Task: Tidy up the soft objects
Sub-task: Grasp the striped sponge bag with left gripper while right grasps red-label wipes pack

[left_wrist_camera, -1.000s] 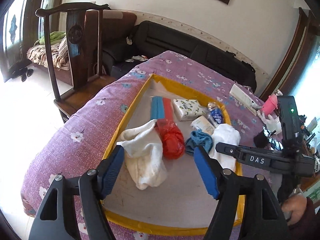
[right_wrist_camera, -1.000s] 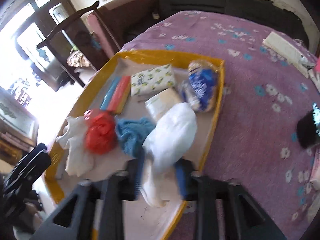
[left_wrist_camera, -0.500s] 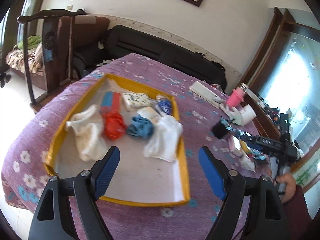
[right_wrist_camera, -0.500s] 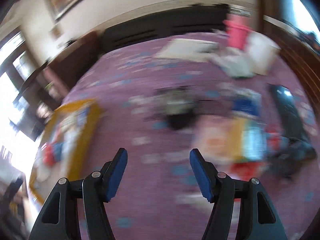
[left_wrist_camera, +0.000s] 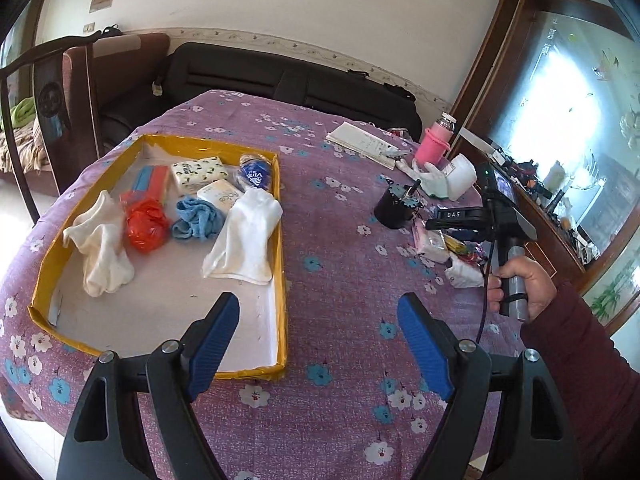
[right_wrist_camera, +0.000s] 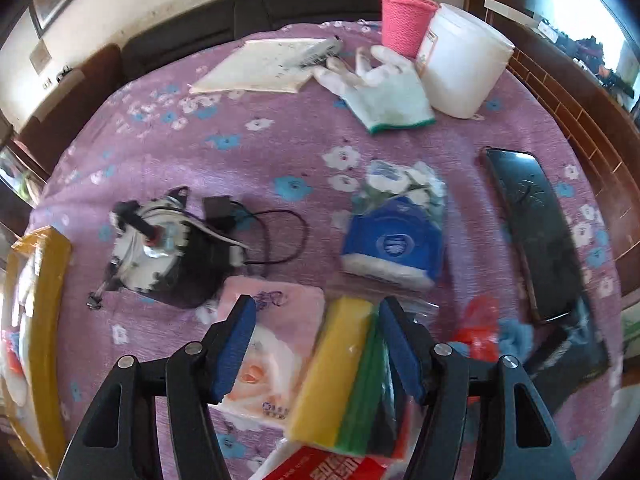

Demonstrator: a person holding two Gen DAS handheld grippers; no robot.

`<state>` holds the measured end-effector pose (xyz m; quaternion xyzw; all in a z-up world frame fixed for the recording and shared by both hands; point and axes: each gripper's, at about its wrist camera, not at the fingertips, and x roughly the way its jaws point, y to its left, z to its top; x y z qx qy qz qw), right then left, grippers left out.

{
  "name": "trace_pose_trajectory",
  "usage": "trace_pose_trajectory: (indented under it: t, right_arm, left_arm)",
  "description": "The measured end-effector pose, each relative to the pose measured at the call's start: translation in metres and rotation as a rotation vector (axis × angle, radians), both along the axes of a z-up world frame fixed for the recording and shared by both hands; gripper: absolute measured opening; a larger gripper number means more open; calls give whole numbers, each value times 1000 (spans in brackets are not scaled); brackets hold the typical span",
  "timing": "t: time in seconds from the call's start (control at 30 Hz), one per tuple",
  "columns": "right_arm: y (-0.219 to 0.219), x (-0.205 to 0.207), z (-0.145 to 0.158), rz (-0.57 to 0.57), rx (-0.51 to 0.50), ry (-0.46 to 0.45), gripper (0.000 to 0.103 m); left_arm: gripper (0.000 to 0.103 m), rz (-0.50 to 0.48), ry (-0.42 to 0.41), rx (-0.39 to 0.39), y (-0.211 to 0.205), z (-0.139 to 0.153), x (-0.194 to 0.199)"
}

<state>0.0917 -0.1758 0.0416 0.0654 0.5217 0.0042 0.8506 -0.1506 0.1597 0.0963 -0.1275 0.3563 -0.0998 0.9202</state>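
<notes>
Tray (left_wrist_camera: 282, 240): yellow-rimmed, near the table's left edge; it gathers the soft things already sorted, among them white cloths (left_wrist_camera: 244, 236), a blue rag (left_wrist_camera: 194, 218) and a red bag (left_wrist_camera: 146, 226).
Loose pile: near the table's right edge, apparently still unsorted.
Left gripper (left_wrist_camera: 320, 344): spread, nothing between its jaws, hovering over the tray's near right corner.
Right gripper (right_wrist_camera: 316, 344): jaws closing but not yet pressing, straddling the sponge pack (right_wrist_camera: 340, 376) and part of the pink tissue pack (right_wrist_camera: 276, 344), likely the next pick.

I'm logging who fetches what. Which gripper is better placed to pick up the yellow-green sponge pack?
Right. The right gripper hangs directly over the sponge pack, jaws closing around it. The left gripper hovers empty by the yellow tray.
</notes>
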Motion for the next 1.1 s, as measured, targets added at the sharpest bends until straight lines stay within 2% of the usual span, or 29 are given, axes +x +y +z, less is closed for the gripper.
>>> trace_pose_trajectory:
  t: [0.03,0.1,0.27,0.37,0.4,0.53,0.63,0.73,0.87,1.03,1.1]
  right_arm:
    - [3,-2,0,16,26,9,51]
    - [15,-12,1,80,93,40,44]
    - [53,-53,0,247,252,116,44]
    - [59,-75,10,311,329,85,44]
    - [56,-80,15,308,329,65,44]
    - [35,-101,38,254,205,-54,66]
    - [23,-112,41,247,192,-44,66]
    - [8,-125,37,192,178,-19,67]
    - [-21,-166,28,91,272,24,67]
    - [-18,-190,3,34,455,110,68]
    - [-11,-183,-1,7,450,104,68]
  left_arm:
    - [81,-2,-1,1,-1,0,0]
    - [81,-3,6,-3,-2,-2,3]
    - [81,-23,36,-25,-8,-10,7]
    - [81,-33,43,-21,-11,-12,5]
    - [81,-36,43,-16,-12,-12,4]
    - [81,-49,50,-11,-18,-13,2]
    - [81,-63,66,-18,-24,-16,4]
    - [81,-89,70,13,-38,-18,7]
    - [81,-136,78,97,-60,-22,20]
    - [81,-145,88,75,-70,-24,38]
    - [81,-140,95,94,-74,-25,44]
